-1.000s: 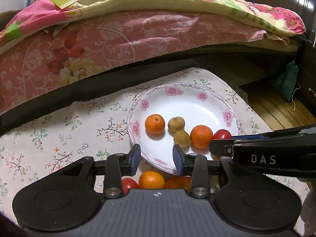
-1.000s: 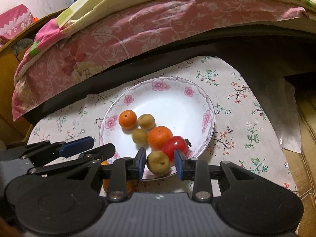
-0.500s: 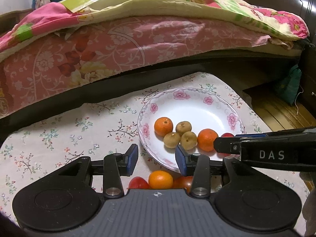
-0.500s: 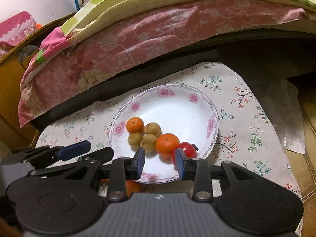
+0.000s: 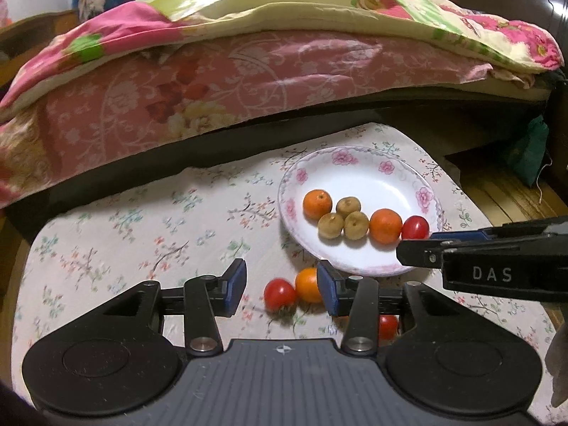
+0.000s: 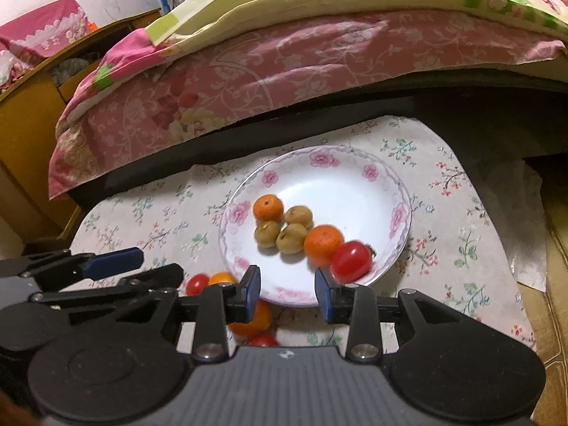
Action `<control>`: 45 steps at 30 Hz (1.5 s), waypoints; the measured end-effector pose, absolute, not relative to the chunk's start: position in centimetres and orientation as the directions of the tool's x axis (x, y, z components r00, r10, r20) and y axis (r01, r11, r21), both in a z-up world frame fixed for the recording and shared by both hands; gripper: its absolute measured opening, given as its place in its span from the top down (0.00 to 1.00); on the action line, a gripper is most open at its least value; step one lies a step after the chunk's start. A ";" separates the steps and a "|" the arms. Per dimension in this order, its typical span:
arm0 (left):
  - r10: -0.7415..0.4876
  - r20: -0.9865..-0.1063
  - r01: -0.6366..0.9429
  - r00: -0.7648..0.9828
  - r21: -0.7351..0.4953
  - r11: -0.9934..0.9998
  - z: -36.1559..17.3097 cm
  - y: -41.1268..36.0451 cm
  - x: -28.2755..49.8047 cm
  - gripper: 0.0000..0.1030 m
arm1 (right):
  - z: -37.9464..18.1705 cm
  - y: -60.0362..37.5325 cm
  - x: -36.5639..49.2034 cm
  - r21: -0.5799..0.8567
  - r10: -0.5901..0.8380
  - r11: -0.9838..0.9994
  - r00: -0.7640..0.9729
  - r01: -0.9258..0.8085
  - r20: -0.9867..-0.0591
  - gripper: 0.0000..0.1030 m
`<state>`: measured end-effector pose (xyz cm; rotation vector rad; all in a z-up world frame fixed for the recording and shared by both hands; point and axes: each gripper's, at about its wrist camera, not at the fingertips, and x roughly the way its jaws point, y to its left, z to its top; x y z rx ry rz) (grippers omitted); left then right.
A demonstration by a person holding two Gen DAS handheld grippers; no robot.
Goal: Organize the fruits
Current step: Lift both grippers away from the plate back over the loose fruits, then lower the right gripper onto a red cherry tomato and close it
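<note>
A white plate (image 5: pixel 369 184) (image 6: pixel 337 188) with pink flowers lies on the floral cloth. It holds two oranges (image 5: pixel 317 205), three brown fruits (image 5: pixel 356 225) (image 6: pixel 291 237) and a red tomato (image 6: pixel 350 262). In front of the plate, a tomato (image 5: pixel 279 294) and an orange (image 5: pixel 308 285) lie on the cloth, with another tomato (image 5: pixel 388 326) nearer me. My left gripper (image 5: pixel 281 285) (image 6: pixel 159 264) hovers above those loose fruits, its jaws opening and touching nothing. Over the plate's near rim, my right gripper (image 6: pixel 287 294) (image 5: pixel 417 246) stands open and empty.
A bed with a pink floral quilt (image 5: pixel 248 81) rises right behind the cloth. A wooden cabinet (image 6: pixel 28 135) stands at the left and a wooden floor (image 5: pixel 504 191) lies at the right. Another orange (image 6: pixel 254 319) lies under my right gripper's left finger.
The brown fruit that sat between the right jaws now lies in the plate with the other two. Both grippers have drawn back from the plate. The left jaws stand wider.
</note>
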<state>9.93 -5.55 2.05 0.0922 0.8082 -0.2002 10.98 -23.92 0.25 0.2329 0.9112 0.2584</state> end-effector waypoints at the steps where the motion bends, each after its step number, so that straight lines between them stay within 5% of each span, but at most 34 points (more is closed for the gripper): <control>1: -0.141 -0.725 0.208 0.674 0.003 0.978 2.2 -5.3 9.5 0.46 | 0.3 -23.8 10.7 0.305 0.321 0.944 0.582 -0.129 -0.747 0.71; 14: -0.148 -0.733 0.221 0.664 0.003 0.975 3.2 -4.4 4.4 0.15 | 0.5 -22.2 5.6 0.248 0.317 0.948 0.540 -0.198 -0.780 0.68; 19: -0.170 -0.770 0.240 0.615 -0.023 0.971 2.1 -3.9 3.4 0.14 | 0.0 -21.5 4.2 0.209 0.308 0.948 0.524 -0.240 -0.794 0.60; 45: -0.201 -0.831 0.302 0.519 -0.042 0.952 -2.0 -3.6 4.3 0.14 | -4.5 -18.8 8.2 0.107 0.284 0.934 0.528 -0.340 -0.801 0.57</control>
